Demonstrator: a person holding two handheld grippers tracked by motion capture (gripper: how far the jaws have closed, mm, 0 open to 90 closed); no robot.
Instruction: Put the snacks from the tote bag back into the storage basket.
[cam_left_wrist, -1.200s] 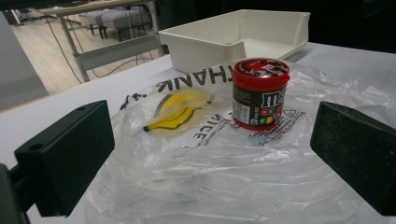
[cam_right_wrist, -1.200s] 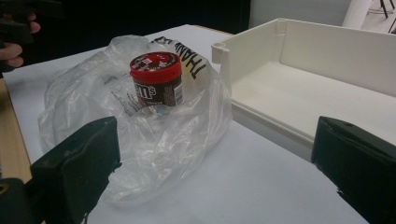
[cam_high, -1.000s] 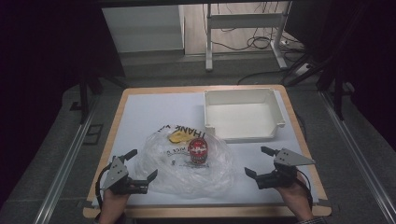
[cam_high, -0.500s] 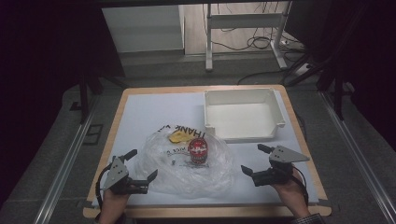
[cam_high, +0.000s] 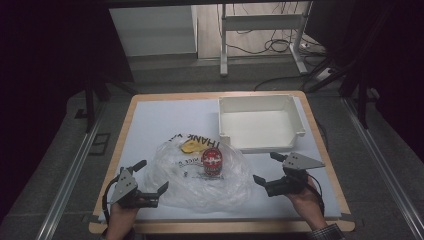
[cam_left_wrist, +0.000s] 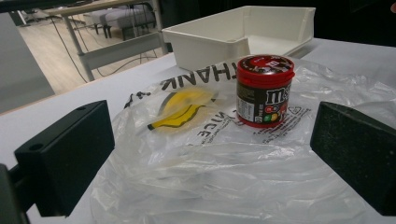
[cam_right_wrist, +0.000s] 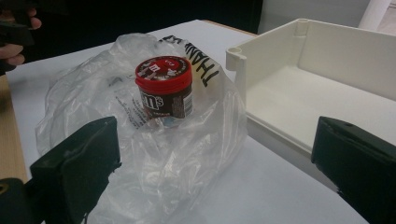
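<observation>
High view: we see the red-lidded candy jar (cam_high: 212, 161) standing upright on the crumpled clear plastic bag (cam_high: 200, 182), just in front of the white bin (cam_high: 261, 123), which holds nothing. We judge the work barely begun: jar and bag are ungrasped. Our left gripper (cam_high: 148, 178) sits at the bag's left edge, jaws spread wide and holding nothing; our right gripper (cam_high: 266, 169) is near its right edge, jaws likewise parted. Everything rests on the white table (cam_high: 155, 120).
</observation>
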